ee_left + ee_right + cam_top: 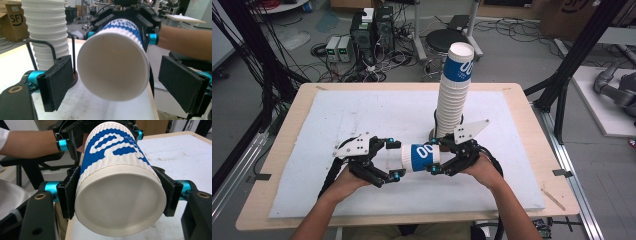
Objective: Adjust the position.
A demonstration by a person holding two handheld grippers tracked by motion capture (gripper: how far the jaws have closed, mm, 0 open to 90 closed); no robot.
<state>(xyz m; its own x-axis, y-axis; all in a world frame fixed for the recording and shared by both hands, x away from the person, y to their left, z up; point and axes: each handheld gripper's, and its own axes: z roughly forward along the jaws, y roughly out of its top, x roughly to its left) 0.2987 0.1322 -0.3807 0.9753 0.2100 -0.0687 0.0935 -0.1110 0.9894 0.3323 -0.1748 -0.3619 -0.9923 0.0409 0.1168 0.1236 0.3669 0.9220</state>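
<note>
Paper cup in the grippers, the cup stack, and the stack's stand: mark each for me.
paper cup (421,156), high view, on its blue-printed side wall
cup stack (452,100), high view, on the ribbed white middle
stand (51,47), left gripper view, on its black wire loop

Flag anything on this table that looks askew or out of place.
The tall stack of paper cups leans right toward its top instead of standing straight. The single paper cup lies sideways, clamped in the right gripper; nothing is spilled.
</note>
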